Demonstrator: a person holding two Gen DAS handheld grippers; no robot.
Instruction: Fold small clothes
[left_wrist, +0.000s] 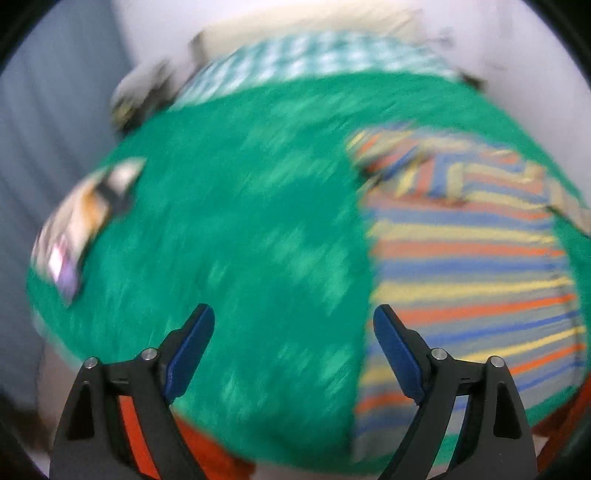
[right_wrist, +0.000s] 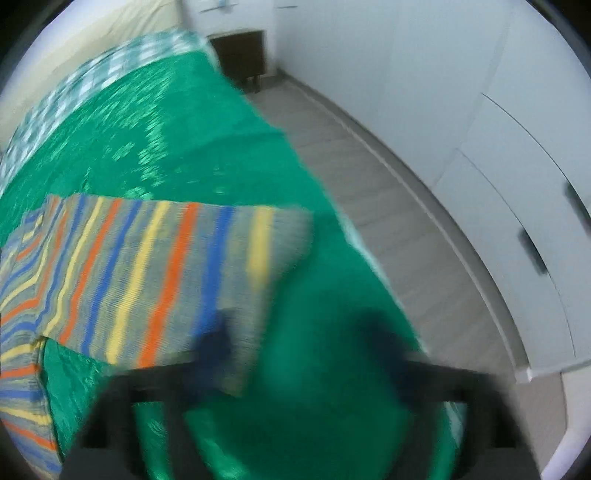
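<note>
Bed (left_wrist: 258, 221): green patterned cover, spread flat. On it: striped garment (left_wrist: 469, 251) (orange, blue, yellow bands), lying near bed's edge, one part folded over; checked green-white cloth (left_wrist: 314, 55) at far end; small blurred items (left_wrist: 74, 236) at opposite edge, unidentifiable.

The left gripper (left_wrist: 293, 321) points steeply down, its blue-padded jaws spread wide with nothing between them. The right gripper (right_wrist: 303, 343), badly blurred, also tilts downward, jaws apart.
</note>
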